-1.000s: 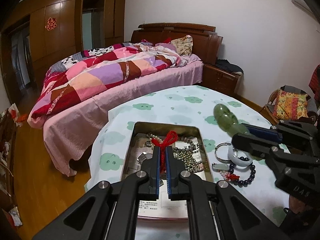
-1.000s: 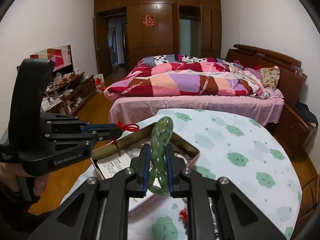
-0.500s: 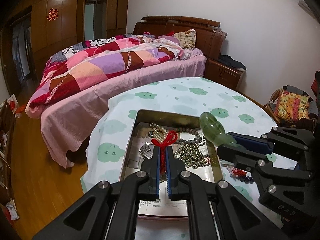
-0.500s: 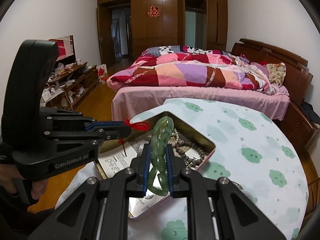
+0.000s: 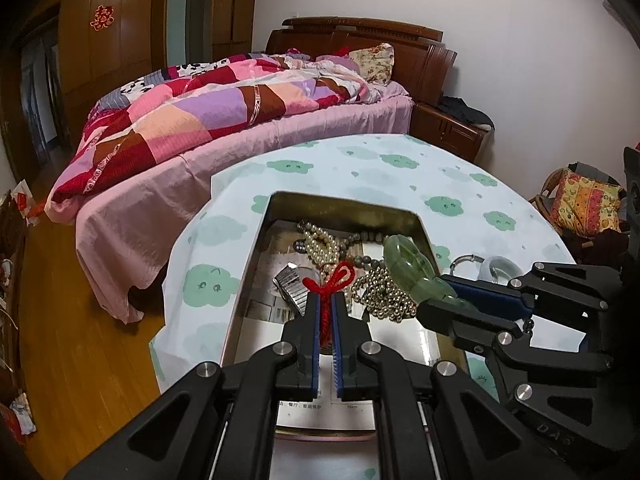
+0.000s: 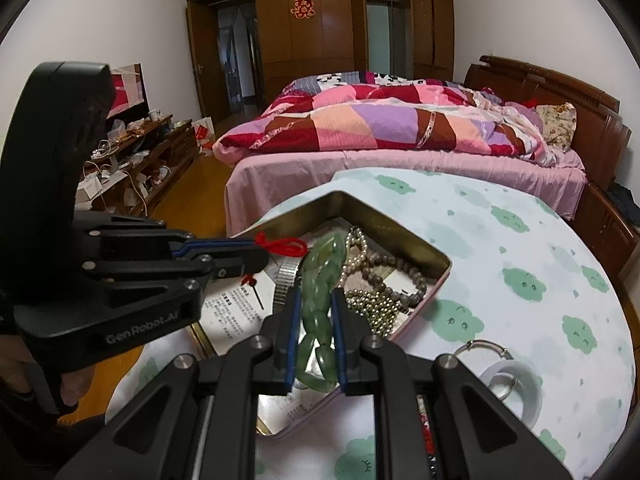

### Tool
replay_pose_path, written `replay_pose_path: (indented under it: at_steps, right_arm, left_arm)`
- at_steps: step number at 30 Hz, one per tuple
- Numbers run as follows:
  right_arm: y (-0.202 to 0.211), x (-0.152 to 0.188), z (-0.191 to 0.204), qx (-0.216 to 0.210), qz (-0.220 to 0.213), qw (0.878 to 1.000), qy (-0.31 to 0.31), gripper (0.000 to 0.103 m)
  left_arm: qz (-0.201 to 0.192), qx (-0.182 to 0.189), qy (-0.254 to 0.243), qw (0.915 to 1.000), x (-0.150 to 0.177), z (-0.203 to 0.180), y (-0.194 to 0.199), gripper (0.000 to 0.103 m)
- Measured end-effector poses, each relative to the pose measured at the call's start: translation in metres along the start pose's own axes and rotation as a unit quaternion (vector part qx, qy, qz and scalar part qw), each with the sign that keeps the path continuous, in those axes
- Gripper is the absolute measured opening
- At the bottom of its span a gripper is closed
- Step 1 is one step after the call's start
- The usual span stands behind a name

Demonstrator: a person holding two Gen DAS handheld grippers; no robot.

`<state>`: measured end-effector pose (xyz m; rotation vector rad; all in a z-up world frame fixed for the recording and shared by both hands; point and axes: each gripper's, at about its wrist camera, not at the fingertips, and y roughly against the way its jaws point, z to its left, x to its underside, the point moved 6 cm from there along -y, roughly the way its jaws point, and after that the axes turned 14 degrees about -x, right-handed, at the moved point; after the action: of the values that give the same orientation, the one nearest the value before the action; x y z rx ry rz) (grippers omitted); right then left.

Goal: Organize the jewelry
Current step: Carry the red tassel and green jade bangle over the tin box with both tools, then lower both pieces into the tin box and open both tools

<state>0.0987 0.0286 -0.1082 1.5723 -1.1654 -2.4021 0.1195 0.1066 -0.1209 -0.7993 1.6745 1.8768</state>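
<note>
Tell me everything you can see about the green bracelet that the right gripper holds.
The green bracelet is a loop of chunky, glossy, translucent links that look like jade or glass. It is squeezed flat between the blue-padded fingers of the right gripper, shut on it, and sticks out forward past the fingertips, in line with the fingers. It hangs over the open metal tin, above the bead strands inside. Whether its tip touches them cannot be told.

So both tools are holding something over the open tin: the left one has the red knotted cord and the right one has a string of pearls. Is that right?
Not quite. The right tool is shut on a green jade bracelet, not pearls; the right wrist view shows it between the fingers. The pearl strand lies inside the tin. The left tool does hold the red knotted cord over the tin.
</note>
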Motion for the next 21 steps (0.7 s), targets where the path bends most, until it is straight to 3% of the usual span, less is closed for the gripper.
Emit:
replay_pose_path:
  at_steps: [21]
  right_arm:
    - [-0.016,0.018,0.000,-0.003,0.036,0.999,-0.001,0.017]
  left_arm:
    - [0.043,0.005,-0.006,0.9990,0.016,-0.001,-0.024,0.004]
